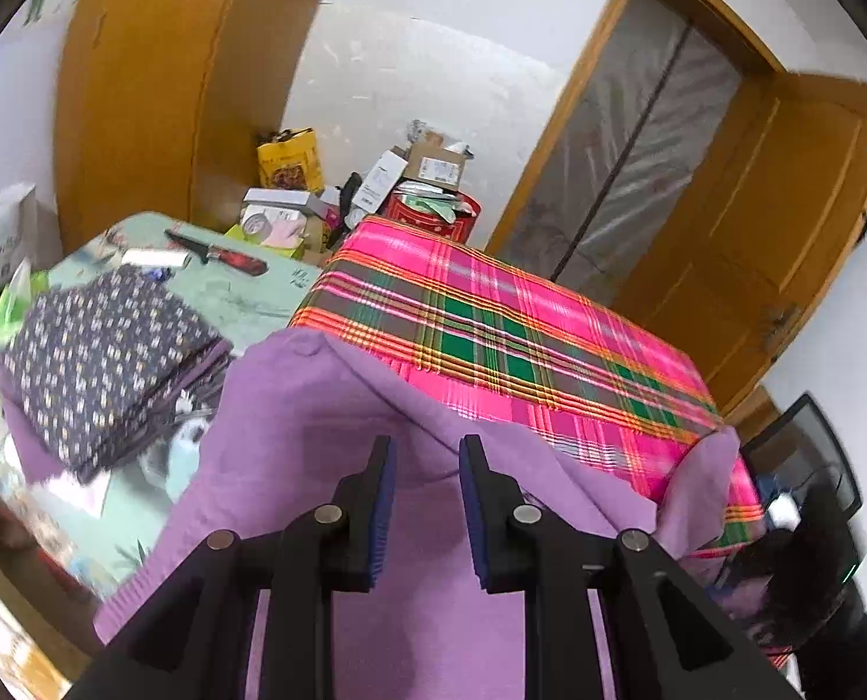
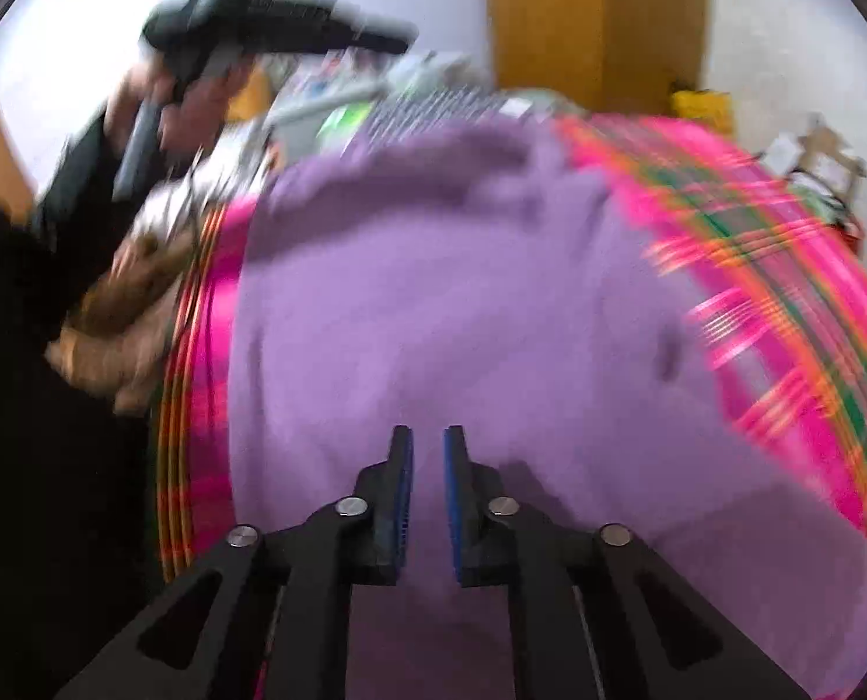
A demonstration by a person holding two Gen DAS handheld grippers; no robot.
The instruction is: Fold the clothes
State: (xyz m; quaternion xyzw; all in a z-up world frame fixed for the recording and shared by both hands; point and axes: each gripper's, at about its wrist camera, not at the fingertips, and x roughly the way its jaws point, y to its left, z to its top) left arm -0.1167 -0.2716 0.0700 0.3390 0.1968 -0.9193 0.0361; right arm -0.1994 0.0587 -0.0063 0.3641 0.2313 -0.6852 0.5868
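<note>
A purple sweater (image 1: pixel 328 437) lies spread over a table covered by a pink plaid cloth (image 1: pixel 492 321); its far edge stands up in a soft ridge. My left gripper (image 1: pixel 427 458) hangs just above it, jaws apart, with only the fabric below showing between the pads. In the blurred right wrist view the purple sweater (image 2: pixel 433 291) fills the middle over the plaid cloth (image 2: pixel 783 245). My right gripper (image 2: pixel 427 440) hovers low over it, with a narrow gap between its blue pads and nothing pinched. A hand (image 2: pixel 159 111) at upper left holds the left gripper clear of the cloth.
A folded dark floral garment (image 1: pixel 107 350) rests on a green patterned table (image 1: pixel 247 297) to the left, near a red-handled knife (image 1: pixel 223 254). Boxes and a red tin (image 1: pixel 433 216) stand behind the plaid table. A wooden door (image 1: pixel 754 233) and a black chair (image 1: pixel 807 455) are on the right.
</note>
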